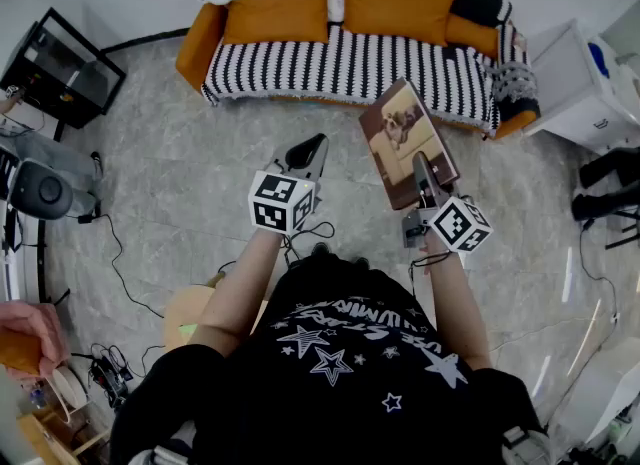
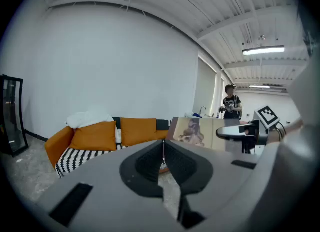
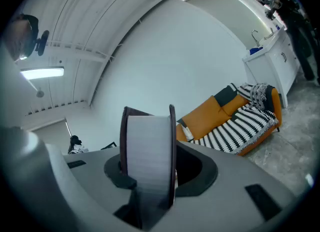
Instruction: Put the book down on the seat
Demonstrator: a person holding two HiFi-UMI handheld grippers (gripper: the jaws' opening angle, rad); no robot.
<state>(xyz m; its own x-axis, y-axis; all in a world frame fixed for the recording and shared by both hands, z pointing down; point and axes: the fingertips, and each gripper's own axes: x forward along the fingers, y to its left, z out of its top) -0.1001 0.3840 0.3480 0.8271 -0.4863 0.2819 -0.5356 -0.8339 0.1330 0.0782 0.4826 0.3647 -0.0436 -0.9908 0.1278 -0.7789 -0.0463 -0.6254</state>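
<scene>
My right gripper (image 1: pixel 421 165) is shut on a brown hardcover book (image 1: pixel 405 142) with a picture on its cover, held in the air over the floor in front of the sofa. In the right gripper view the book's white page block (image 3: pixel 148 156) fills the gap between the jaws. The left gripper (image 1: pixel 307 152) is shut and empty, held level to the left of the book. The sofa's black-and-white striped seat (image 1: pixel 340 65) with orange back cushions (image 1: pixel 278 5) lies ahead; it also shows in the left gripper view as the sofa (image 2: pixel 95 143), with the book (image 2: pixel 200 132) at right.
A white cabinet (image 1: pixel 585 83) stands right of the sofa. A black glass stand (image 1: pixel 60 65) and an office chair (image 1: pixel 40 188) are at the left. Cables (image 1: pixel 120 253) trail over the grey floor. A person (image 2: pixel 231 104) stands far off in the left gripper view.
</scene>
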